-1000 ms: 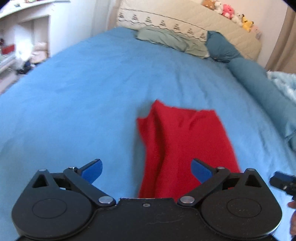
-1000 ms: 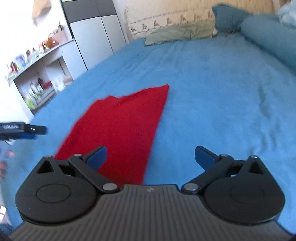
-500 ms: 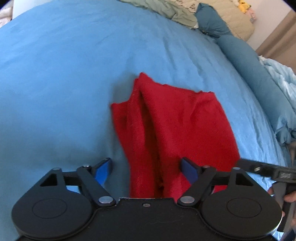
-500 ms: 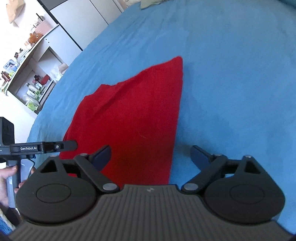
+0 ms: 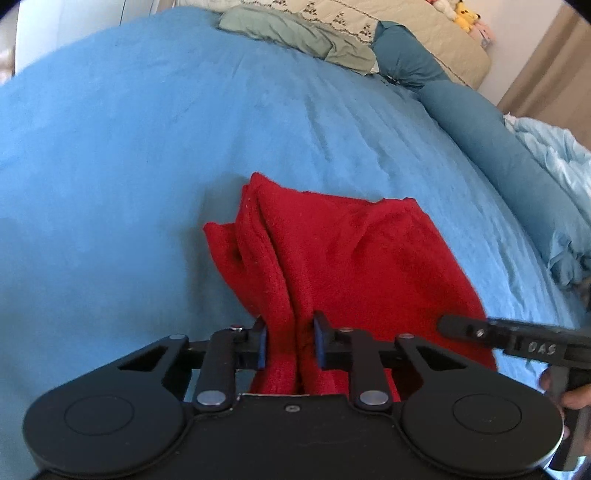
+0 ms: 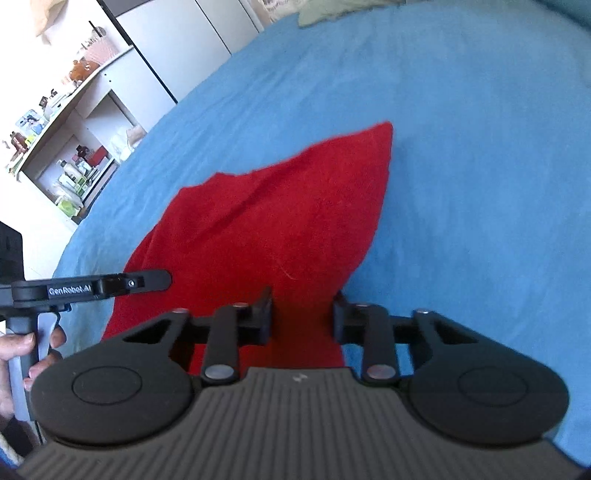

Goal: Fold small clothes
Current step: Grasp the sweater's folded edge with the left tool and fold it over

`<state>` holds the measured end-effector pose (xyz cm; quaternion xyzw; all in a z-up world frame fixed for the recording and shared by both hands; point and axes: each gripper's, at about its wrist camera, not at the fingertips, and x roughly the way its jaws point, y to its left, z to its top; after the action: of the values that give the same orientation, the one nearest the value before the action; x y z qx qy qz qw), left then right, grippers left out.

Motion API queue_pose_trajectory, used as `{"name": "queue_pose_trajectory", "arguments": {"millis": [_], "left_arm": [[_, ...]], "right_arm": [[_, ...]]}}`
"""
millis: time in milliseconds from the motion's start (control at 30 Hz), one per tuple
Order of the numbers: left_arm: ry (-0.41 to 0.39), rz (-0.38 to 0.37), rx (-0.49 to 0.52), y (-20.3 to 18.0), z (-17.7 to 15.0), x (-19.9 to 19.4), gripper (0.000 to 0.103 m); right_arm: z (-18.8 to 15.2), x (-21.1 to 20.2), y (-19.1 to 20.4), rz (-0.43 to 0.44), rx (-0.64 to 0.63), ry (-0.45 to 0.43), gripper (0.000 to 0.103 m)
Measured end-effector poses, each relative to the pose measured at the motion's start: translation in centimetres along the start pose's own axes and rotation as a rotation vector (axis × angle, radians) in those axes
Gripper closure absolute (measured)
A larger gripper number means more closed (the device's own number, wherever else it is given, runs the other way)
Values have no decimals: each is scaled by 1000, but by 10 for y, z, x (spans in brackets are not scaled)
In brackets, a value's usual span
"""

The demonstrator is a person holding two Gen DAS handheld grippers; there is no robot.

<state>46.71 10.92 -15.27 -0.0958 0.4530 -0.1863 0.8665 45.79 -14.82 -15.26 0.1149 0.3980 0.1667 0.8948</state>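
Your left gripper [image 5: 289, 343] has its blue-padded fingers [image 5: 261, 347] pinched in on the near edge of the red fleece-like cloth [image 5: 343, 258], with bunched fabric squeezed between them. That red cloth lies on the blue bedspread [image 5: 129, 155], out in the middle of the bed and well apart from the pillows. On its left side the fabric is gathered into upright ridges that run away from your left gripper; the right side lies flatter.

Your right gripper [image 6: 302, 314] is narrowed on the same red cloth [image 6: 277, 221] at its near right corner, with a strip of fabric between the black fingers [image 6: 264, 314]. From that view the cloth tapers to a point at its far end and is lifted slightly off the blue bedspread [image 6: 461, 147] near the grip.

Each gripper shows in the other's view: the right gripper [image 5: 517, 339] enters at the right edge of the left view, over the cloth's right edge, and the left gripper [image 6: 110, 286] enters at the left of the right view, with your left hand [image 6: 26, 354] wrapped around its handle.

At the head of the bed there's a pale green rumpled pillow [image 5: 295, 37], a long teal bolster [image 5: 498, 147] along the right side and a cream quilted headboard [image 5: 406, 26]. White shelves with small bottles and clutter [image 6: 66, 162] stand beside the bed.
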Motion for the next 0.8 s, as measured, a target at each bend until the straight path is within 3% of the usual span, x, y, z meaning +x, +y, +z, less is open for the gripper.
{"name": "queue_pose_trajectory", "arguments": {"millis": [267, 467, 633, 700, 800], "left_arm": [[-55, -20, 107, -65, -14, -62, 79], [-36, -54, 153, -127, -69, -77, 79], [-5, -19, 206, -162, -123, -58, 79], [-5, 36, 227, -168, -138, -52, 76], [-40, 125, 285, -174, -147, -55, 58]], "right_arm": [[-3, -82, 23, 7, -84, -68, 65], [-49, -161, -4, -36, -108, -62, 64], [-99, -181, -43, -54, -48, -48, 63], [-120, -177, -62, -75, -5, -30, 59], [-139, -178, -77, -121, 6, -46, 35]]}}
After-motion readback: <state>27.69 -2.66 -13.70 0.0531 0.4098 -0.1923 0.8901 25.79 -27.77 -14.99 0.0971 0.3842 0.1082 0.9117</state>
